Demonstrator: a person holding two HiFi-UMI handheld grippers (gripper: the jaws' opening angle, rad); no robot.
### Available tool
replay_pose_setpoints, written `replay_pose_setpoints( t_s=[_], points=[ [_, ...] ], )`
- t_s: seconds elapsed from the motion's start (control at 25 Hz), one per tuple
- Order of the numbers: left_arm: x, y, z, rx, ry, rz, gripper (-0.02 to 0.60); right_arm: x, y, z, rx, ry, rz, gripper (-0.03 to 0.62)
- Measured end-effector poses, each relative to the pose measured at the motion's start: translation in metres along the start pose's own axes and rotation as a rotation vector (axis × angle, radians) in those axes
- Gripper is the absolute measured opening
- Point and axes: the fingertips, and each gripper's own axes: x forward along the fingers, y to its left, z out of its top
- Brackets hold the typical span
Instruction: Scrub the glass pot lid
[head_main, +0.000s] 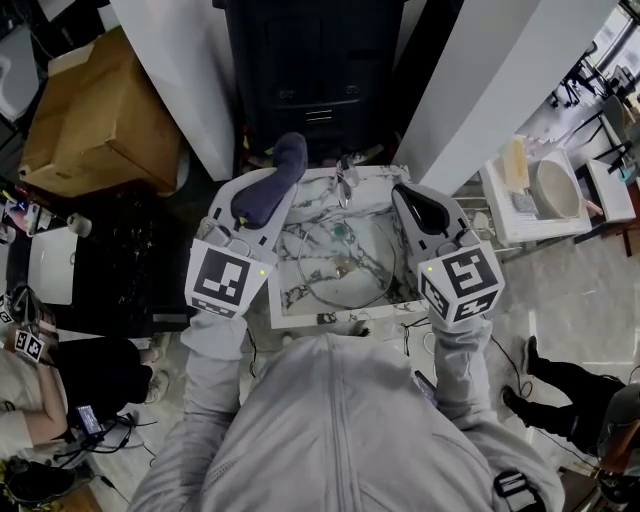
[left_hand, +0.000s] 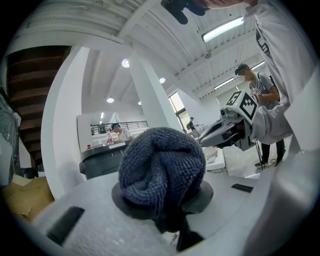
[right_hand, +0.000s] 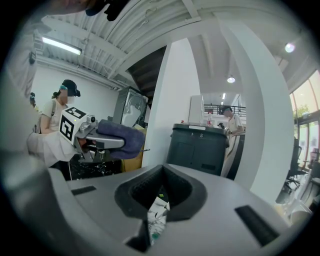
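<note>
- The marker cube (head_main: 222, 278) on the left gripper (head_main: 268, 195) and the marker cube (head_main: 462, 283) on the right gripper (head_main: 410, 200) carry black-and-white square patterns, not letters.
- A small pale label sits on the dark grey bin (right_hand: 202, 145) beyond the far edge of the marble table (head_main: 300, 290); its print is too small to read.
- The left gripper's jaws are clamped on a bunched dark blue cloth (left_hand: 162, 170), which covers their tips; they are held over the table's left edge.
- The right gripper's jaws are closed together with nothing held, over the table's right edge.
- The glass pot lid (head_main: 345, 265) lies flat near the middle of the table. It is clear, so only its round rim shows well.
- Being round, it has no long axis, and which face is up cannot be told.
</note>
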Motion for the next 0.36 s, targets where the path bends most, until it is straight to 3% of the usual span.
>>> replay_pose_setpoints(
  t_s=[0.36],
  points=[
    [0.0017, -0.0043, -0.0028, -0.001, 0.006, -0.021, 0.086, 0.0008, 0.0021, -0.0031, -0.006, 0.015, 0.006, 0.029]
  ],
)
